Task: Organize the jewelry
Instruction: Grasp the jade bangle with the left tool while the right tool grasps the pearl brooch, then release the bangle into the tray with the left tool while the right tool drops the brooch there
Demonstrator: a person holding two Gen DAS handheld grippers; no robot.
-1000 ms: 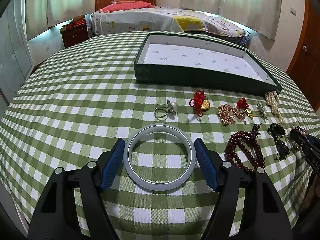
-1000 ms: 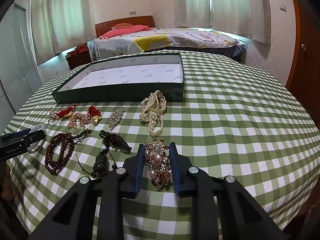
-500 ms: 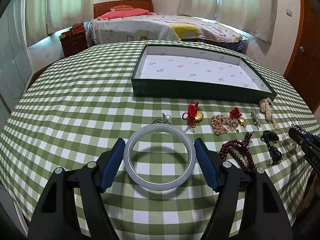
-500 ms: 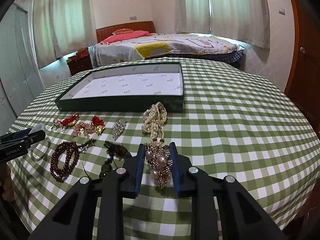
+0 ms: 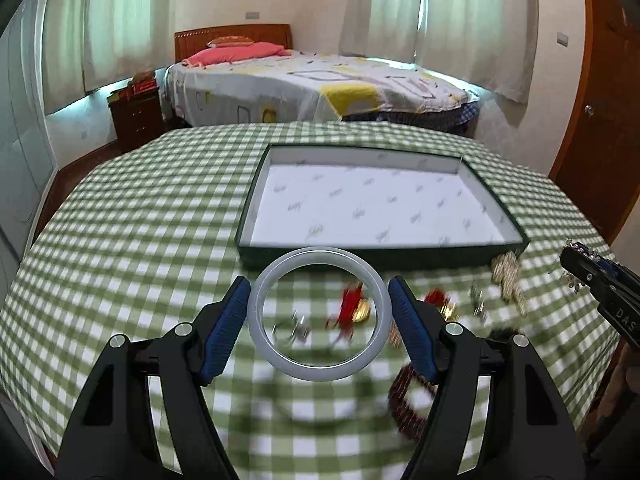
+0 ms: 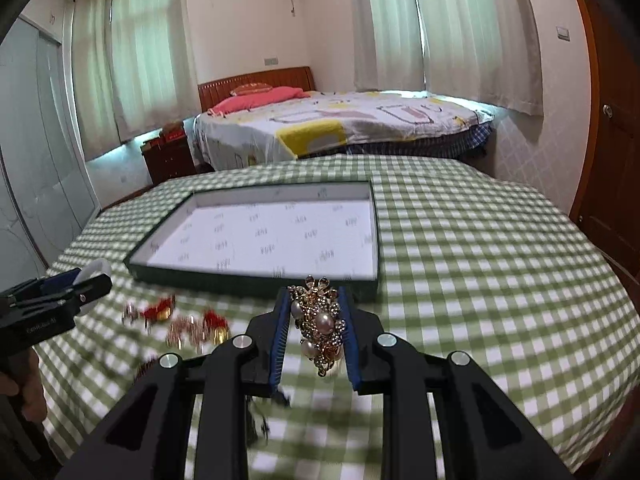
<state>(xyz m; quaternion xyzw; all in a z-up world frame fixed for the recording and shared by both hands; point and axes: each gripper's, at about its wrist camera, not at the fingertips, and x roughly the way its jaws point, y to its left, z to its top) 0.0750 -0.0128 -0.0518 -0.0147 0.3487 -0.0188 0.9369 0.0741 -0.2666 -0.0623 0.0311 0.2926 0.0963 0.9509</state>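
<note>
Your left tongs [image 5: 319,312] pinch the pale bangle [image 5: 319,370] between their blue pads, holding it clear above the checked table [image 5: 132,240], just short of the green tray [image 5: 372,258]. Your right tongs [image 6: 316,330] are pressed onto a gold pearl brooch [image 6: 320,322], lifted off the table near the tray's front right corner. Blurred below lie a red-tasselled charm [image 5: 352,308], a ring [image 5: 294,328] and dark red beads [image 5: 404,404].

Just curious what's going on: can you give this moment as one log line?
left gripper: shut on pale jade bangle | right gripper: shut on gold pearl brooch | both lifted near empty dark green tray
</note>
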